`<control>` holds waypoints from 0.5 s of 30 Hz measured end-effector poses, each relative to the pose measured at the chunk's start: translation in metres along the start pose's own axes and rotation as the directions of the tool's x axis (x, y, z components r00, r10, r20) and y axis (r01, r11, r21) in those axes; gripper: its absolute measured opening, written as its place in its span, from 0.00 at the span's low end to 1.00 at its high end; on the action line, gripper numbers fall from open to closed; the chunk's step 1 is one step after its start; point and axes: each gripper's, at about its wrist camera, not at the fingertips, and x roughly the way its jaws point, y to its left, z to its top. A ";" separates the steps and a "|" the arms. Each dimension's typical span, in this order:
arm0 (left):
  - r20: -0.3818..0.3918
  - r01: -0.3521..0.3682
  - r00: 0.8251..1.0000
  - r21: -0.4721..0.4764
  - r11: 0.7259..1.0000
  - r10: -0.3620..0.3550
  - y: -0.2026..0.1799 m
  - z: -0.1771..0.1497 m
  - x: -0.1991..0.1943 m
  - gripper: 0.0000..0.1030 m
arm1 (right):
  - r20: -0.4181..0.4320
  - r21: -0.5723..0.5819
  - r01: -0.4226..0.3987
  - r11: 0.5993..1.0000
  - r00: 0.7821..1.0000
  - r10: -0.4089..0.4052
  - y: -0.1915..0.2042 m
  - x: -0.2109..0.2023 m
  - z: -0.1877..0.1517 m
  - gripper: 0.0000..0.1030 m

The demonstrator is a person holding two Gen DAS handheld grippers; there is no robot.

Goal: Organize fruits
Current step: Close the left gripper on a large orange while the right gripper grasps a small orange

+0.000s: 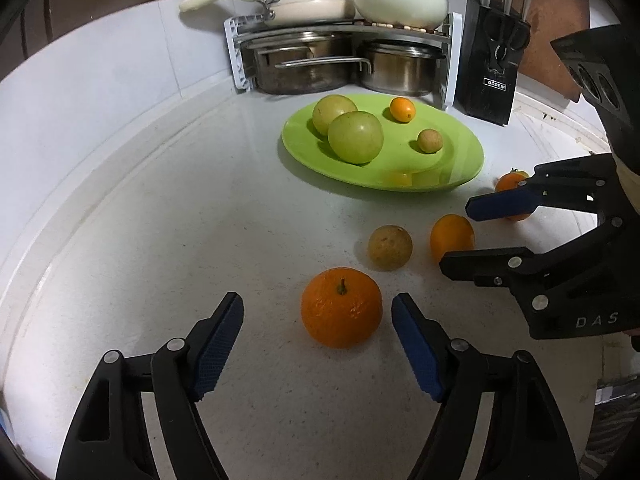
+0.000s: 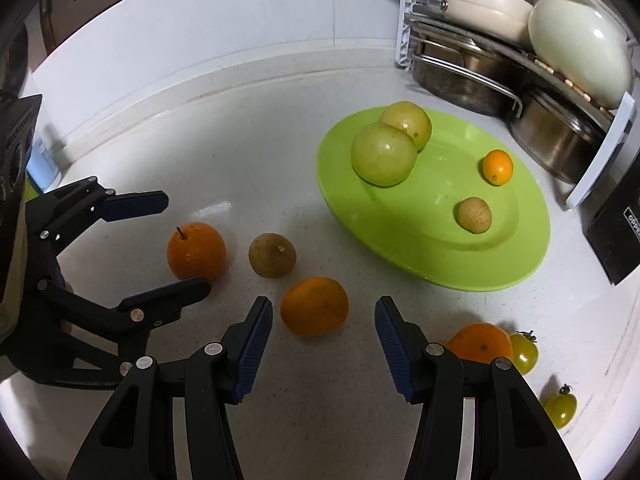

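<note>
A green plate (image 1: 460, 168) (image 2: 512, 256) holds two green apples (image 1: 355, 137) (image 2: 383, 154), a small orange kumquat (image 1: 402, 109) (image 2: 497, 167) and a small tan fruit (image 1: 430, 141) (image 2: 474, 215). On the counter lie a stemmed orange (image 1: 341, 307) (image 2: 196, 251), a tan round fruit (image 1: 390, 247) (image 2: 272, 255), a second orange (image 1: 451, 237) (image 2: 314, 306) and a third orange (image 1: 510, 182) (image 2: 480, 346). My left gripper (image 1: 318, 344) (image 2: 176, 240) is open, its jaws either side of the stemmed orange. My right gripper (image 2: 324, 352) (image 1: 460, 236) is open just before the second orange.
Two yellow-green cherry tomatoes (image 2: 524, 352) (image 2: 561, 409) lie at the right near the counter edge. A rack of pots (image 1: 336, 60) (image 2: 480, 76) and a black knife block (image 1: 490, 68) stand behind the plate. A white wall runs along the back left.
</note>
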 end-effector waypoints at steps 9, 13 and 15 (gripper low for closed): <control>-0.016 0.048 0.999 -0.019 0.999 -0.048 -0.003 0.004 0.006 0.46 | -0.020 0.031 -0.055 0.998 0.998 0.055 -0.005 0.011 0.002 0.48; -0.028 0.059 0.998 -0.032 0.998 -0.060 -0.003 0.004 0.007 0.40 | -0.025 0.037 -0.069 0.997 0.997 0.070 -0.006 0.014 0.001 0.39; -0.027 0.054 0.998 -0.033 0.998 -0.055 -0.004 0.003 0.006 0.40 | -0.024 0.036 -0.072 0.997 0.997 0.073 -0.006 0.014 0.001 0.36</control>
